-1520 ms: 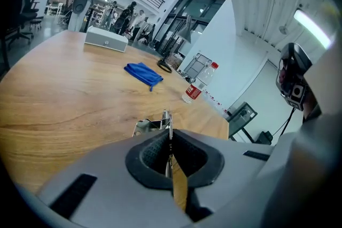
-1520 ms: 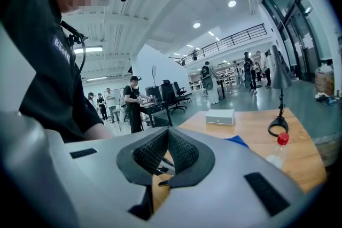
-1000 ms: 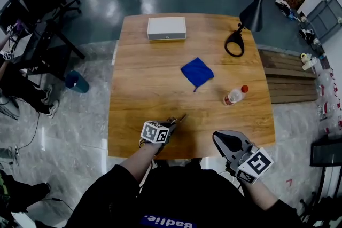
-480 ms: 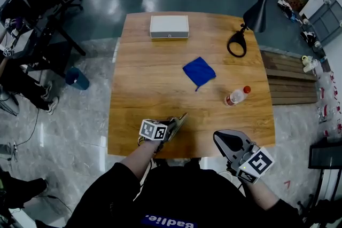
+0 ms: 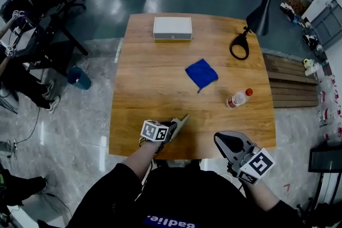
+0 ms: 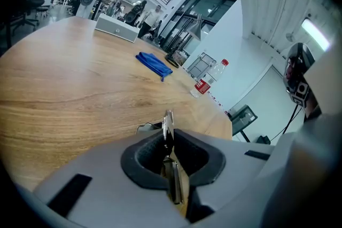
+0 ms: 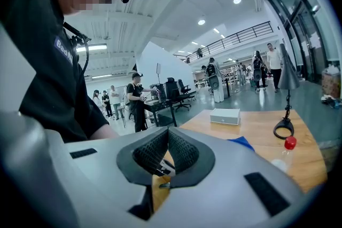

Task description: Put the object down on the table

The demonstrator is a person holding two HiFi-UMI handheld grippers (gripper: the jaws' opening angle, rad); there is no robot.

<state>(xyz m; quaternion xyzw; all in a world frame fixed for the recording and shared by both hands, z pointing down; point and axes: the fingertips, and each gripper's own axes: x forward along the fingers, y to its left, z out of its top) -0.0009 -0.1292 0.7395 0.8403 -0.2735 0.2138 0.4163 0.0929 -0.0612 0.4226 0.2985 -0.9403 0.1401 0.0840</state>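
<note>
A thin flat metal piece (image 5: 180, 122) sticks out of my left gripper (image 5: 172, 126) near the front edge of the wooden table (image 5: 144, 93). In the left gripper view the piece (image 6: 169, 120) stands on edge between the pads, its tip just above the wood. The left gripper (image 6: 169, 133) has just been opening slightly, but the pads still touch the metal. My right gripper (image 5: 228, 142) hovers over the table's front right edge. In the right gripper view, the right gripper (image 7: 166, 139) is shut with nothing in it.
Farther back on the table lie a blue cloth (image 5: 201, 73), a plastic bottle with a red cap (image 5: 237, 98), a white box (image 5: 172, 28) and a black lamp (image 5: 251, 24). A wooden pallet (image 5: 288, 80) stands at the right, office chairs and people at the left.
The metal piece shows a little more of its flat side than a second ago. Both hands stay about where they were.
</note>
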